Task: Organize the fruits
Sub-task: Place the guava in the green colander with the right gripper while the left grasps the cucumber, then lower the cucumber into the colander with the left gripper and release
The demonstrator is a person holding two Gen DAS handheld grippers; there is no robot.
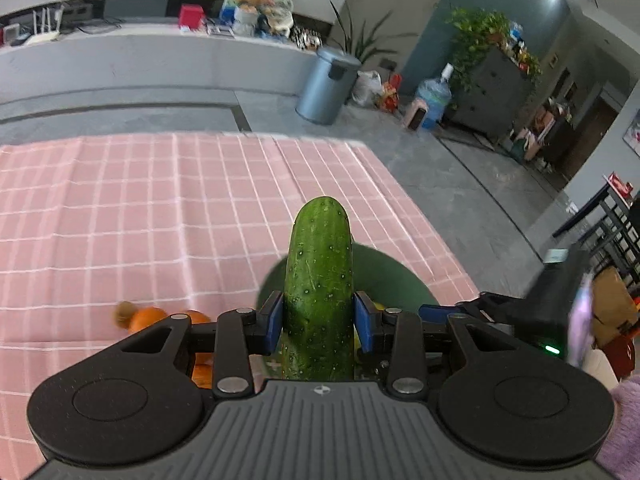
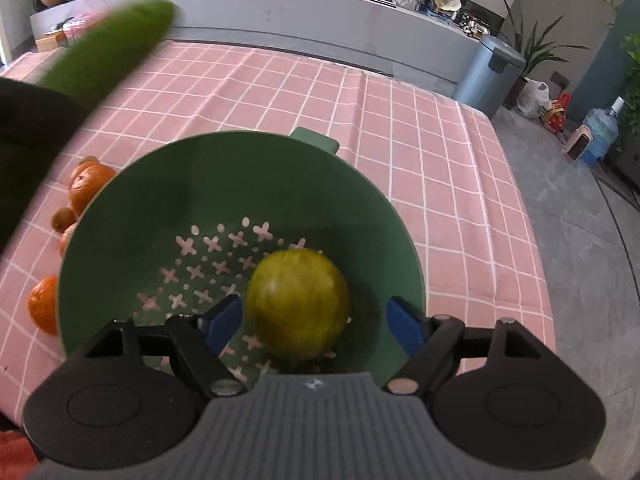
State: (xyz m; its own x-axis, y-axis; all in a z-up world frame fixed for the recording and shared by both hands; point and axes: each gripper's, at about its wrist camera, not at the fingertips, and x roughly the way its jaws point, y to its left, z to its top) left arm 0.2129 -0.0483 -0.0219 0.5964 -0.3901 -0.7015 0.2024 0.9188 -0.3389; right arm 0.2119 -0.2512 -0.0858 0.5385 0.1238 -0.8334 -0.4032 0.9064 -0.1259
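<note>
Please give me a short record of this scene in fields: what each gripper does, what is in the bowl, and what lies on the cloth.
left gripper: shut on the cucumber, held above the table
right gripper: open, over the bowl
bowl: green, with cross-shaped holes, on the pink checked cloth
in bowl: one yellow-green round fruit
on cloth, left of bowl: oranges and a small brown fruit
</note>
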